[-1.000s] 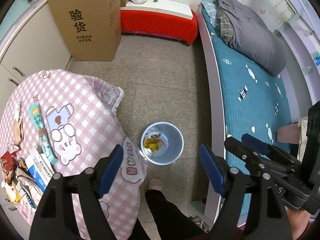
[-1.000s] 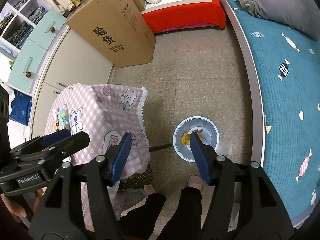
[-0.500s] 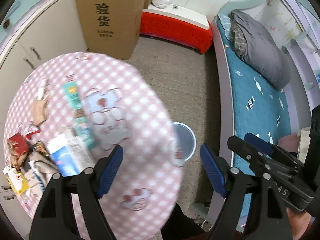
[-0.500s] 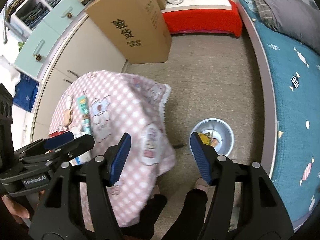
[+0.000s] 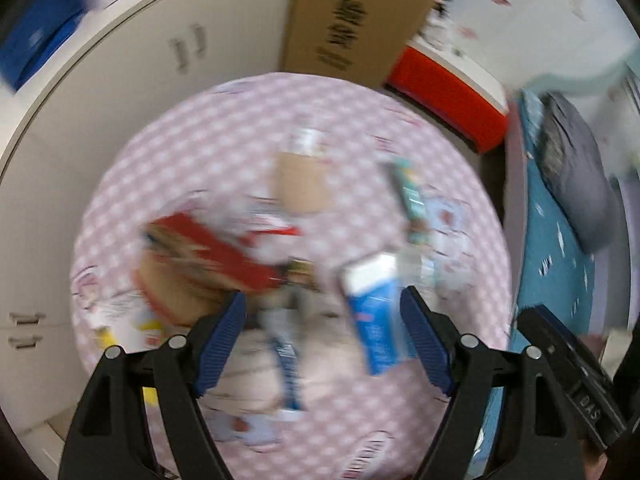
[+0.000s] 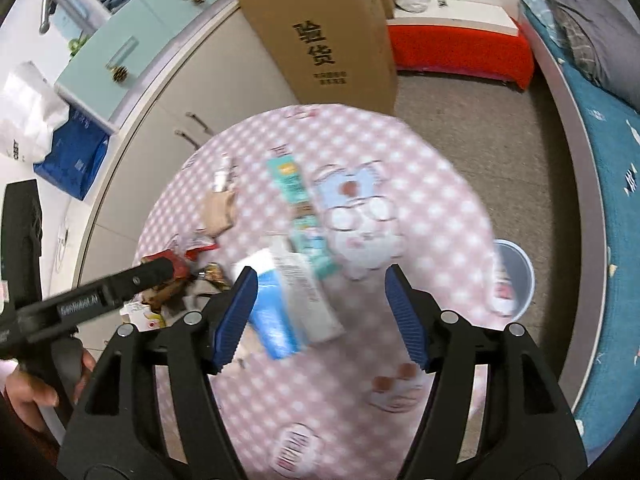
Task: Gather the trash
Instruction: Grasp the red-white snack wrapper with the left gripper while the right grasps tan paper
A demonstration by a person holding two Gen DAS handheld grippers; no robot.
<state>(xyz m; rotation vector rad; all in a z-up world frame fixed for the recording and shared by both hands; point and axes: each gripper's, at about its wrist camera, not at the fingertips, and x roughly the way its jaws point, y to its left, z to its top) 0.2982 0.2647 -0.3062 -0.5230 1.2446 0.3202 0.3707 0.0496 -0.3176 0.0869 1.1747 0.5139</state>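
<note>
A round table with a pink checked cloth (image 5: 224, 152) (image 6: 400, 152) carries scattered trash. There is a blue-and-white carton (image 5: 376, 312) (image 6: 276, 312), a red wrapper (image 5: 208, 248) (image 6: 172, 260), a teal packet (image 5: 412, 196) (image 6: 292, 184), a tan scrap (image 5: 300, 184) (image 6: 218, 212) and a white box (image 6: 308, 292). My left gripper (image 5: 324, 312) hangs open above the wrappers, holding nothing; its view is blurred. My right gripper (image 6: 320, 284) hovers over the carton and white box with its jaws opening, nothing pressed between them. The grey bin (image 6: 514, 276) stands on the floor past the table's right edge.
A tall cardboard box (image 6: 320, 40) and pale cabinets (image 6: 192, 80) stand behind the table. A red bench (image 6: 456, 52) lies at the back, a blue-covered bed (image 6: 608, 184) along the right. A hand (image 6: 28, 388) grips the left tool at lower left.
Both views have swung from the floor and bin to above the table's trash. The bin has left the left view and sits at the right edge of the right view.
</note>
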